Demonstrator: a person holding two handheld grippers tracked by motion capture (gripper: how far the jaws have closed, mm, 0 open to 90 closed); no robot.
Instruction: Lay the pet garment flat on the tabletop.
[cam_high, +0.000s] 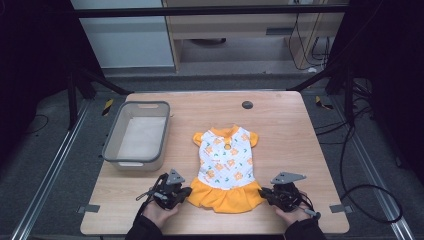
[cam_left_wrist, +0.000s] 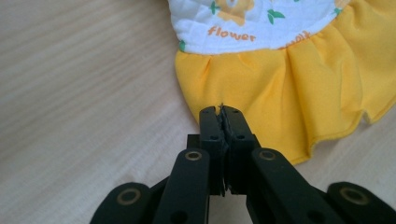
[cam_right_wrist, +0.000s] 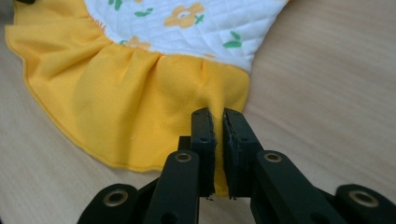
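Evidently the small dress is about to be lifted or folded from its hem, since each gripper has taken one bottom corner of the yellow skirt. It lies flat at the lower middle of the high view on the wooden table, its long axis running up the frame, with the collar toward the top and the ruffled hem toward the bottom edge, nearest the person.

At lower left, the left gripper has its jaws pressed almost together, and a thin edge of yellow fabric seems pinched between the tips. At lower right, the right gripper is closed down to a narrow slot, with a fold of the skirt caught in it. Holding both outer corners keeps the hem spread and even.

A grey bin sits at centre left of the high view, well apart from the dress.
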